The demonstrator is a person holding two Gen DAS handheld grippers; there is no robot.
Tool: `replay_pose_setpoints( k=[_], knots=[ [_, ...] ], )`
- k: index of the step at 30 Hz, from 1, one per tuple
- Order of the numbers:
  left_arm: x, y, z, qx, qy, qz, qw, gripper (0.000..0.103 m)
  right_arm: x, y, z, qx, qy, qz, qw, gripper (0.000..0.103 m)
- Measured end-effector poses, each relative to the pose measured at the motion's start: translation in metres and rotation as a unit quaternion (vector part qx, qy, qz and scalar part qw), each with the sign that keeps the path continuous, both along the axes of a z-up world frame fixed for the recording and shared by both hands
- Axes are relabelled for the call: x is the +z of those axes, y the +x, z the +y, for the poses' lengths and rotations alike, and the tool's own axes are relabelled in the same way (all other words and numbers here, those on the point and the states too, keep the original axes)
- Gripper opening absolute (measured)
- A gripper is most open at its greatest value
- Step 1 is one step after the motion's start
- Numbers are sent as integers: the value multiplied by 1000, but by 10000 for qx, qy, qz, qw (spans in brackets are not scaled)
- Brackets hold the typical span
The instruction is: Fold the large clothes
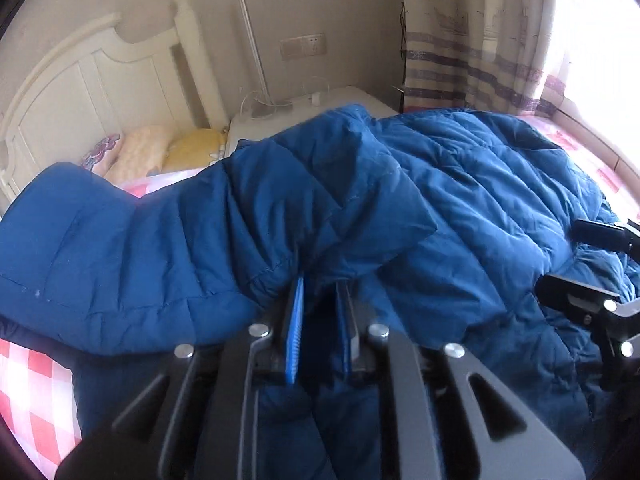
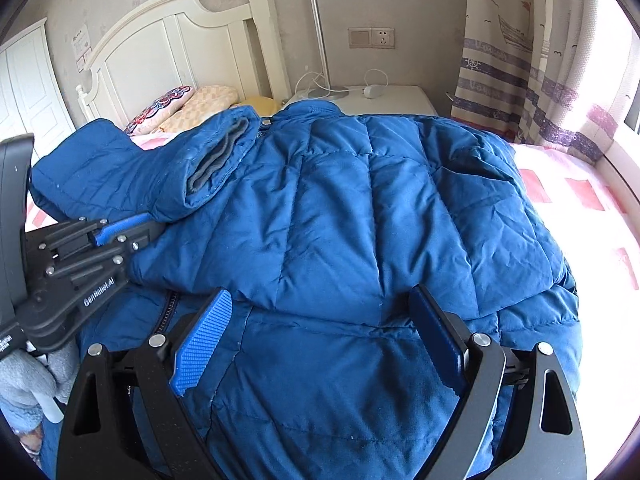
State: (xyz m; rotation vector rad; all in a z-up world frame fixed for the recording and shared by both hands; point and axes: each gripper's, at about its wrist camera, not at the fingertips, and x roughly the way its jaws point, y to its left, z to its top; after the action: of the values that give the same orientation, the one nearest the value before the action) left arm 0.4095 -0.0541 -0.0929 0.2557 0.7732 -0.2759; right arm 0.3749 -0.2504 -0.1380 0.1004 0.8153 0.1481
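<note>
My left claw point(image 1: 320, 292) is pinching a fold of the blue jacket point(image 1: 400, 208): the two blue-padded fingers stand close together with padded fabric bunched between and over their tips. In the right wrist view the same claw point(image 2: 152, 226) enters from the left, its fingers clamped on the jacket just under the sleeve point(image 2: 192, 160). That sleeve lies folded across the body, its grey inner cuff point(image 2: 218, 160) showing at the open end.

My right claw point(image 2: 320, 312) is spread wide, its fingers well apart over the lower part of the jacket, holding nothing; whether the tips touch the fabric I cannot tell. In the left wrist view it shows at the right edge point(image 1: 560, 258).

The jacket lies spread across the bed point(image 2: 580, 192), which carries a pink-and-white checked sheet. Its collar end points toward the white nightstand point(image 2: 400, 100). Pillows point(image 2: 192, 104) lie by the white headboard point(image 2: 168, 40). A lamp point(image 2: 320, 40) stands on the nightstand. A striped curtain point(image 2: 520, 60) hangs at right.
</note>
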Motion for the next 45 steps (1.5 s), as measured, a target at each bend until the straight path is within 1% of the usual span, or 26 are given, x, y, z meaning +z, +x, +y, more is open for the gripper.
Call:
replay_pose_setpoints(
  k=[2,3,4,5,6,7,8,10,11,13,14,15,17,18,20,21,23,25,28,32,35,37,40,41,43,45],
  knots=[
    [13,-4,13,13,-291,-38,9996,60,0,0,0,2,30,5,10000,86],
    [26,-12,24,166,-488,-282,9983,65,0,0,-1,5,35,3,10000,86],
    [40,-24,35,314,-756,-557,9951,71,0,0,-1,7,38,0,10000,86],
    [52,-38,43,448,-972,-748,9914,74,0,0,-1,13,40,-15,10000,86],
    [64,-49,61,785,-1255,-1024,9837,76,0,0,-1,15,40,-18,10000,86],
    [73,-59,78,1179,-1434,-1241,9747,81,0,-1,-1,16,40,-19,10000,86],
    [78,-68,96,1644,-1504,-1363,9653,84,0,-1,-1,15,40,-21,10000,86],
    [75,-75,126,2428,-1604,-1299,9479,84,0,0,-1,14,39,-29,10000,86],
    [65,-77,149,2830,-1797,-1117,9355,84,0,-1,-2,17,35,-33,10000,86],
    [43,-71,181,3325,-2045,-665,9183,83,0,0,0,18,5,-18,10000,86],
    [31,-63,194,3463,-2087,-368,9139,82,0,-1,-1,20,1,-17,10000,86],
    [21,-58,202,3515,-2112,-218,9118,82,0,-1,0,21,-11,-15,10000,86],
    [4,-46,210,3525,-2123,4,9114,82,1,-2,0,15,-12,-34,10000,86],
    [-5,-37,211,3411,-2175,177,9143,82,2,-3,0,19,8,-71,10000,86],
    [-16,-24,203,3282,-2083,347,9207,83,5,-7,-4,21,135,-194,9997,80],
    [-17,-21,202,3251,-2061,396,9221,83,8,-9,-7,8,257,-279,9993,76],
    [-20,-17,205,3246,-2054,442,9222,84,15,-14,-15,-16,649,-452,9969,72],
    [-23,-13,206,3286,-2083,549,9196,86,22,-15,-21,123,1284,-503,9904,68],
    [-26,-9,207,3309,-1994,549,9207,87,28,-4,-9,510,1887,-269,9803,68],
    [-27,-6,206,3313,-2034,533,9198,88,26,31,25,707,1924,288,9783,68],
    [-27,-7,208,3312,-2102,511,9184,88,20,55,45,676,1994,436,9766,68],
    [-25,-11,206,3316,-2095,506,9185,88,11,69,51,570,2206,592,9719,68],
    [-25,-13,207,3312,-2111,501,9183,88,2,84,50,194,2487,669,9661,68],
    [-25,-13,207,3307,-2126,498,9181,88,1,88,48,120,2633,653,9624,66],
    [-26,-14,208,3298,-2149,493,9179,89,3,92,49,138,2678,609,9615,36],
    [-26,-15,208,3289,-2175,489,9177,89,13,90,50,242,2623,499,9634,25]
  ],
)
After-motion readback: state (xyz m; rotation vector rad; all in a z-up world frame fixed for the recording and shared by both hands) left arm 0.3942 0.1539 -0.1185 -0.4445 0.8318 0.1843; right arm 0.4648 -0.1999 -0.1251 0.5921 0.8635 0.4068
